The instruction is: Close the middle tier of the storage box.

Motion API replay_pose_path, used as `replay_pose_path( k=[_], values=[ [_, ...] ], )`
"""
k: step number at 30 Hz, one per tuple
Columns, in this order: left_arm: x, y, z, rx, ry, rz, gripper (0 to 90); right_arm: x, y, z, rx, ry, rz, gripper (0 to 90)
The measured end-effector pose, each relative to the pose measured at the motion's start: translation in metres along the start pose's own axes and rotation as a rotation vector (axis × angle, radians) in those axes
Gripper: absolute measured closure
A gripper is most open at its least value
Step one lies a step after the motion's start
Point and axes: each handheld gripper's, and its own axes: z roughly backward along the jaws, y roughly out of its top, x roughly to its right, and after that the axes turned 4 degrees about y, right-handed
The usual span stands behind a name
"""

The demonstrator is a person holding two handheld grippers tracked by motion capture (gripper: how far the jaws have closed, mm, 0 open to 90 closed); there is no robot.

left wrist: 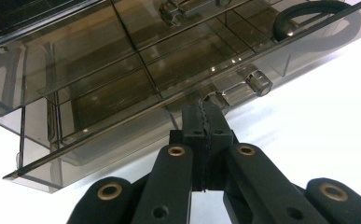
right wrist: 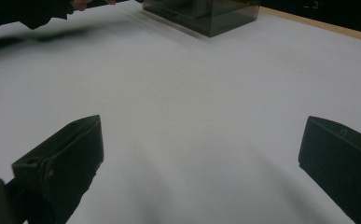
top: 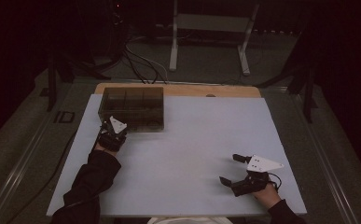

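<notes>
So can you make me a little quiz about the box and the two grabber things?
1. True or false: the left gripper has its jaws shut at the front edge of the smoky clear box.
2. Which gripper has its jaws wide apart over the bare white table?
3. What dark round thing lies in an end compartment of the box: a) ring b) spoon c) ball?

Key: 1 true; 2 the right gripper; 3 a.
</notes>
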Motion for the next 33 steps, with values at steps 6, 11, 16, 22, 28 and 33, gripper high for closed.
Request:
replay_pose_path(
  k=[6,11,16,22,28,33],
  values=[
    [-0.003,0.003,-0.003,0.005,-0.011,0.012,90.0,0.0,0.0,0.0,-0.001,0.0,0.0,0.0],
    [-0.004,0.005,-0.007,-0.001,-0.006,0.016,90.0,0.0,0.0,0.0,-0.002,0.001,0.001,0.0],
    [-0.005,0.007,-0.009,-0.002,-0.003,0.012,90.0,0.0,0.0,0.0,-0.003,0.001,0.002,0.0],
    [-0.006,0.01,-0.011,-0.004,0.003,0.004,90.0,0.0,0.0,-0.001,-0.003,0.002,0.002,0.0],
    [-0.006,0.014,-0.014,-0.004,0.011,0.0,90.0,0.0,0.0,0.0,-0.004,0.003,0.001,0.0],
    [-0.007,0.016,-0.017,-0.004,0.016,0.001,90.0,0.0,0.0,0.0,-0.004,0.003,0.001,0.0]
  ],
)
